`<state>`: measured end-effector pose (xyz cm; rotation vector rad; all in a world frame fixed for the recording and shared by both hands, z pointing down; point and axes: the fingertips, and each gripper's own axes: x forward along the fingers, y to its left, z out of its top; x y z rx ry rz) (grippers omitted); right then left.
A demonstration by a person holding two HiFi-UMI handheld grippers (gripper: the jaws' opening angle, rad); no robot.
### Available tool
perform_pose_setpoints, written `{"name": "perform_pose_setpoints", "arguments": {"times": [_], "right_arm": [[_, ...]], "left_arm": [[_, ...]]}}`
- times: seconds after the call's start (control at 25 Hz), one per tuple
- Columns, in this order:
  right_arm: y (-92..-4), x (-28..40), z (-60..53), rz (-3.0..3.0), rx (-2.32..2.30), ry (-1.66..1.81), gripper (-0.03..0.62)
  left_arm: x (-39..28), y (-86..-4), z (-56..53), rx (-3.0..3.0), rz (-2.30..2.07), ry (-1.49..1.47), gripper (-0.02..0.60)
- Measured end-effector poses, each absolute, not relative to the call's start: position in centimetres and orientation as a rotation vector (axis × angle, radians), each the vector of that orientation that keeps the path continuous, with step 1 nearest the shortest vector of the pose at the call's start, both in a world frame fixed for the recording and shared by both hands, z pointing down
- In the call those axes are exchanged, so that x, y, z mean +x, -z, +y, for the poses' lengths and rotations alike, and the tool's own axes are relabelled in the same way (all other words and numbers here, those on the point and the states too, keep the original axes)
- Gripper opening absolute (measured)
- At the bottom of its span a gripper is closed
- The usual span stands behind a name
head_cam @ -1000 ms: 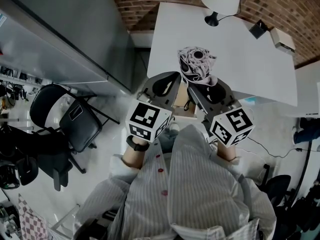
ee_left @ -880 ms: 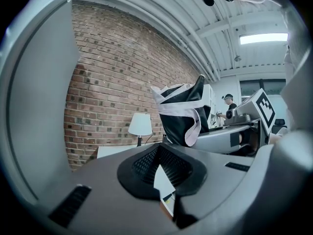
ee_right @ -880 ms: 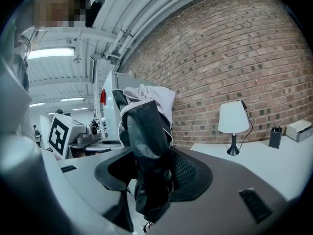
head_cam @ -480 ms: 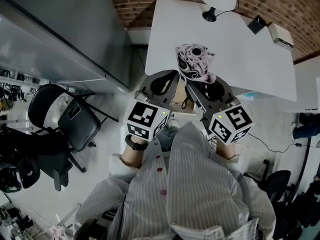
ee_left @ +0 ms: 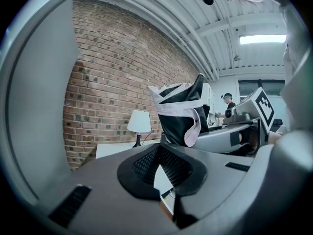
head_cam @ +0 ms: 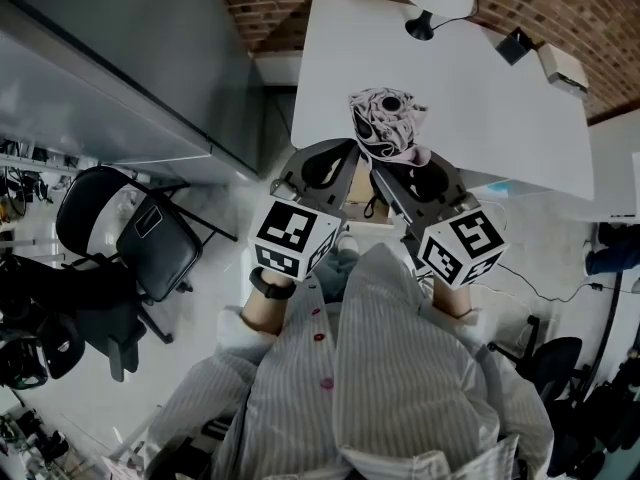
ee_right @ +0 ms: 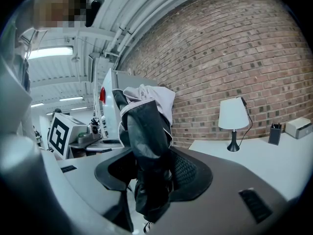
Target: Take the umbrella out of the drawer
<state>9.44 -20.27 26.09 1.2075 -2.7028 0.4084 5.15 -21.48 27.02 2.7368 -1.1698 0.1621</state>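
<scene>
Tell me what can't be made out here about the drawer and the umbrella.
- Drawer: head view, nearly all hidden under the left gripper and right gripper; contents unseen.
- Umbrella, lower end: right gripper view, hidden behind that gripper's body.
- Small box on the table: head view, too small to identify.

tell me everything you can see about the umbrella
The umbrella is folded into a short bundle of dark, slightly shiny fabric with pale pinkish-white trim and pale cloth bunched at its top. It stands roughly upright, clamped low down between the pads of the right gripper, with its bottom end hanging below them. In the head view it is seen end-on by the near edge of the white table, showing black-and-white patterned folds around a dark round cap.
</scene>
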Motion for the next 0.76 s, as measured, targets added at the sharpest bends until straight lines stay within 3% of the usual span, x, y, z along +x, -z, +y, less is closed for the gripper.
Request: {"name": "perform_pose_setpoints", "arguments": {"times": [0.76], "right_arm": [[-26.87, 9.88, -20.39, -2.686, 1.225, -0.431, 0.218]], "left_arm": [[5.08, -27.9, -21.98, 2.728, -1.173, -0.186, 0.008]]}}
